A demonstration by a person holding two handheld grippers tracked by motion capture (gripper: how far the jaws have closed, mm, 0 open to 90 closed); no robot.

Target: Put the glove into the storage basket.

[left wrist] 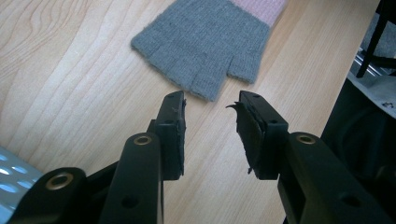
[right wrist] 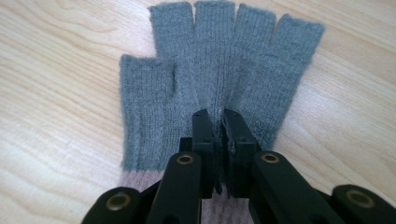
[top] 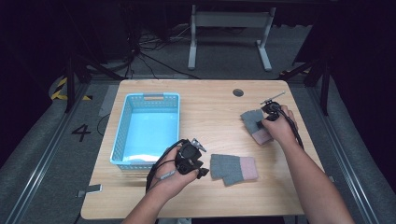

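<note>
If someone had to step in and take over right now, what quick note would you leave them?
Right gripper: jaws pinched shut on the far glove, which lies flat on the table.
Left gripper: open, empty, just short of the near glove, not touching it.
Blue basket: at the table's left, nothing visible in it.
Done: one glove gripped.
Left, probably: lift that glove, grip the other, and likely move both to the basket.

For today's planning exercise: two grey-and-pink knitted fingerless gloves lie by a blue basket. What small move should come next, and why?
Probably lift the right gripper: its jaws pinch a fold of the far grey-and-pink knitted glove. The open left gripper is short of the near glove; the blue plastic basket is empty.
</note>
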